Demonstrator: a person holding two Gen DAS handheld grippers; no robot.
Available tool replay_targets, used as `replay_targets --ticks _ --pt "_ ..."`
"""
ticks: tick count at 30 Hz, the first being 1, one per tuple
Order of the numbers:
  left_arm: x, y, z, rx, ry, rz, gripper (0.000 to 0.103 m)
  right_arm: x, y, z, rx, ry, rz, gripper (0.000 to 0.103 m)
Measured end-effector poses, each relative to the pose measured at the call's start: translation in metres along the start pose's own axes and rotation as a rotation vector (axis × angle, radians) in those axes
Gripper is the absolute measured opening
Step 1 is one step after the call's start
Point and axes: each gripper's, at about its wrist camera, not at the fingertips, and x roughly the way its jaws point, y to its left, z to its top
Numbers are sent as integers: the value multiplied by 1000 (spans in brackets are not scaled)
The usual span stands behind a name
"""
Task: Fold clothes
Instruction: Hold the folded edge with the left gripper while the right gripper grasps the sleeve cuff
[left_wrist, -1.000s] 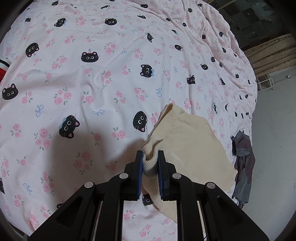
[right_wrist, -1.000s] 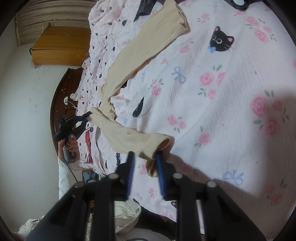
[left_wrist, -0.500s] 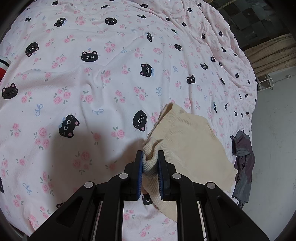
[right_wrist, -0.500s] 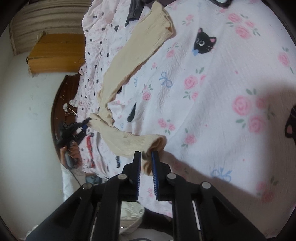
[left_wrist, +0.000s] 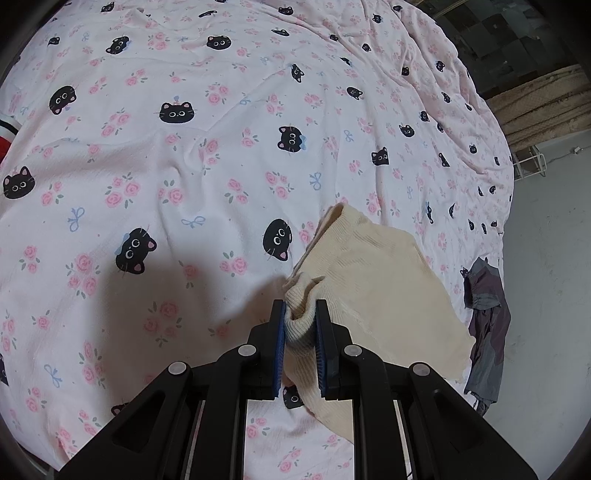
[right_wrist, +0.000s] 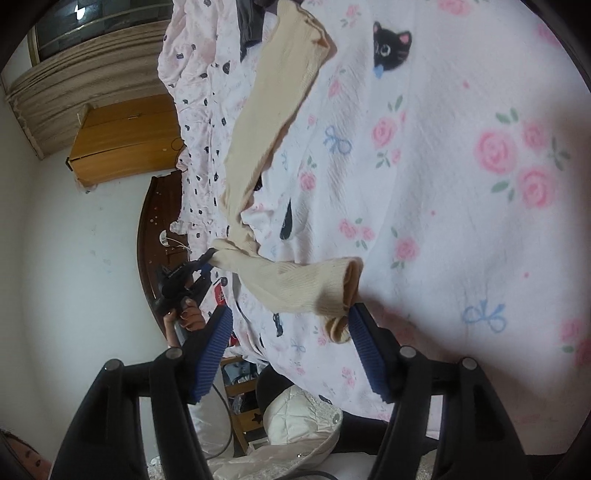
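Left wrist: cat-print bedsheet (left_wrist: 207, 177) covers the bed.

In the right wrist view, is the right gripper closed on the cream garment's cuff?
No: the right gripper stands wide open, and the cream garment's cuff only rests against one finger.

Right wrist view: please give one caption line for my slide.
Open right claw beside the cream garment cuff on the cat-print bedsheet; left claw grips the other end.

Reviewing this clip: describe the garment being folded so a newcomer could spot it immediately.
Start with the pink bedsheet printed with black cat faces and roses. On it lies a cream ribbed knit garment, one end pinched in the left gripper. Unlike the dark grey clothing at the bed's edge, it is pale, plain and unpatterned.
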Motion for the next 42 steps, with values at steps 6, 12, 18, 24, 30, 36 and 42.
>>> replay_targets --ticks 6,12,18,24,30,36,42 --pt "0 1 0 -4 1 -1 12 3 2 4 -6 -8 -39 68" --pt "1 0 -1 -6 3 -3 12 2 -1 6 6 -8 -32 68" --pt "0 -1 -1 -3 2 -2 12 7 12 11 -14 2 -11 68" --pt "2 -1 0 -4 2 -1 12 4 21 15 -30 -3 -11 68" --pt "4 1 1 -6 7 -1 12 11 12 14 -1 5 -5 68" --pt "4 2 1 -5 8 0 12 20 4 13 22 10 10 68" --pt "5 3 0 -8 9 1 12 28 4 15 16 13 -23 48"
